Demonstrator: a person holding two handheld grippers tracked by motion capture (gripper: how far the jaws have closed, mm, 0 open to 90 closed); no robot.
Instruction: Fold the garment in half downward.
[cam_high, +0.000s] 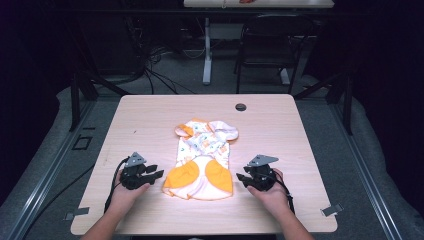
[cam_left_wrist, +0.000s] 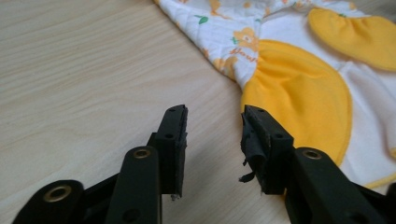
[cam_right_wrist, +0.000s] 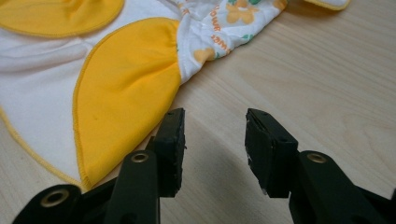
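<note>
A: Where's the romper (cam_high: 204, 159)?
B: Mid-bench (cam_high: 150, 115), flat, collar at 12 o'clock, yellow hem at 6.
A: Jaws?
B: Left gripper (cam_high: 156, 172) at 9 and right gripper (cam_high: 241, 178) at 3, both agape, empty. Likely nothing folded yet; all remains.

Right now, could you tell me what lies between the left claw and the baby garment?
Only bare wooden table: the high view shows a short gap between the open left claw and the baby garment, with nothing in it.
</note>
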